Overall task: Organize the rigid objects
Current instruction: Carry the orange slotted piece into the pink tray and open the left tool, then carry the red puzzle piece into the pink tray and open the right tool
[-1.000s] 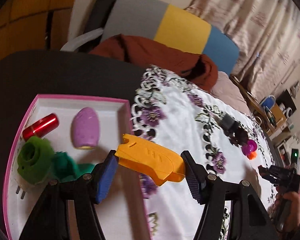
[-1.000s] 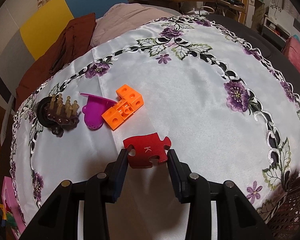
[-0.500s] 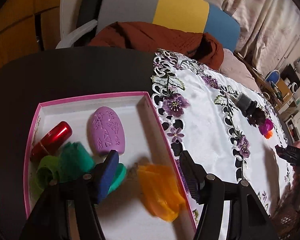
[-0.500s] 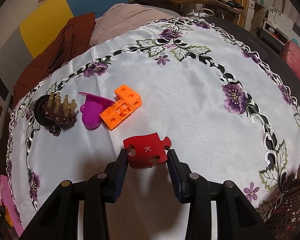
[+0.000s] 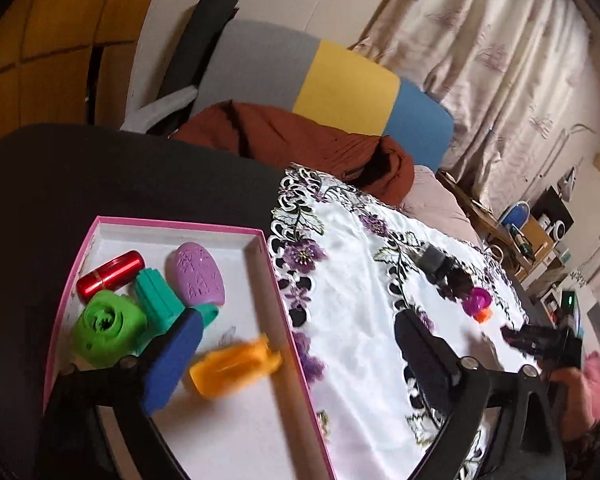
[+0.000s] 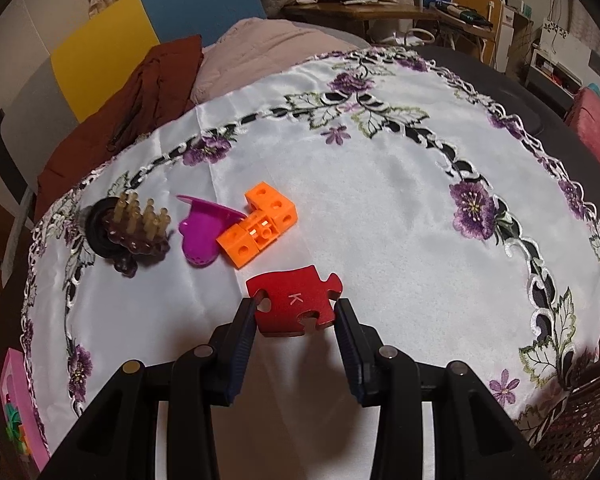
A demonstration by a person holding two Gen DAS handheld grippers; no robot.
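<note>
Standing wide apart, the left tongs (image 5: 296,354) have just been opening, with the blurred orange piece (image 5: 234,368) between the pads but touching neither, inside the pink tray (image 5: 180,225). Beyond their left pad lie a green part (image 5: 108,326), teal piece (image 5: 158,300), red cylinder (image 5: 110,274) and purple oval (image 5: 200,274). The right tongs (image 6: 296,322) are clamped on the red puzzle piece (image 6: 294,300) over the bench (image 6: 380,220); beyond them sit an orange block (image 6: 260,226), a purple scoop (image 6: 202,232) and a brown pegged piece (image 6: 134,226).
</note>
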